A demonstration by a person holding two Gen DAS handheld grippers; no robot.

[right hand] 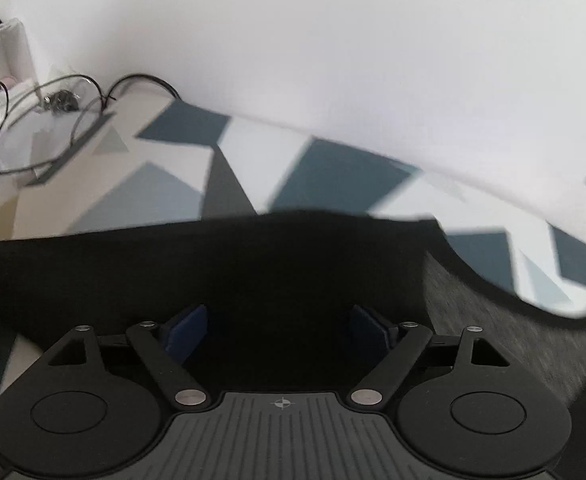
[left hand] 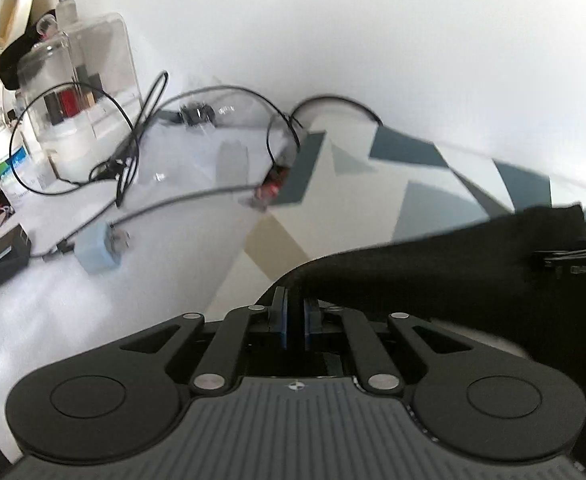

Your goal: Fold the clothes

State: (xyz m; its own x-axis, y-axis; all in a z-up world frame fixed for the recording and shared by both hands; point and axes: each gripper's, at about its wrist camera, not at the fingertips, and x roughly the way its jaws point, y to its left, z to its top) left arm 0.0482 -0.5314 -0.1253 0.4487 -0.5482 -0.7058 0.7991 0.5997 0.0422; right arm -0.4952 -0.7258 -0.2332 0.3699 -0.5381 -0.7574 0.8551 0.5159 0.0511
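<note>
A black fabric garment (right hand: 253, 264) lies across the bench's geometric blue-and-cream mat (right hand: 333, 172). The left gripper (left hand: 296, 312) has its fingers clamped on the garment's left edge; the right gripper (right hand: 279, 332), fingers apart, hovers directly over the cloth.

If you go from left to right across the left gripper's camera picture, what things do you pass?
Small black box → blue plug adapter → little red connector → patterned cloth → black garment.

Black garment (right hand: 253, 264) is blurred, its fold lines unreadable.
</note>
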